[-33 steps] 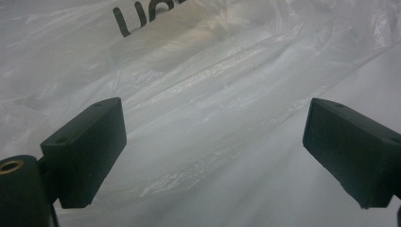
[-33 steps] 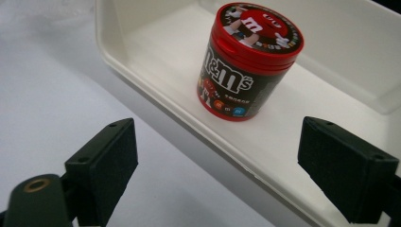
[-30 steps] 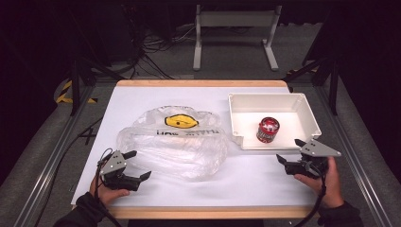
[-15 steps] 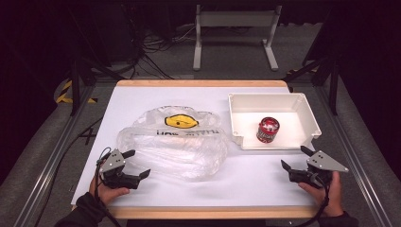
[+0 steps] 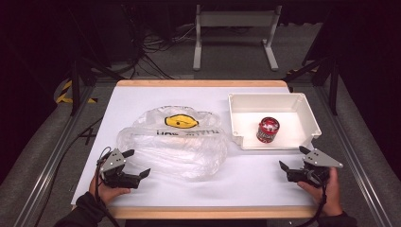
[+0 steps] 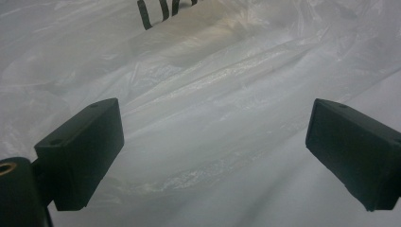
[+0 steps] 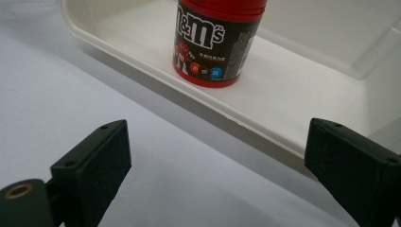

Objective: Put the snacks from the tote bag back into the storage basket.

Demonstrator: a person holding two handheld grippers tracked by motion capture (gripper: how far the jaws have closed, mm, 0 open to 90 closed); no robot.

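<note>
Crumpled clear plastic bag [image 5: 172,144] w/ yellow logo lies left of white rectangular plastic bin [image 5: 307,111]; left gripper [image 5: 137,164] & right gripper [image 5: 292,162] both wide, empty.

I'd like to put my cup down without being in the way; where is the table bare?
Bare: the strip between the clear plastic bag and right gripper, below the white tray, and the far-left corner. Crowded: the left-middle, under the bag, and by the left gripper.
</note>
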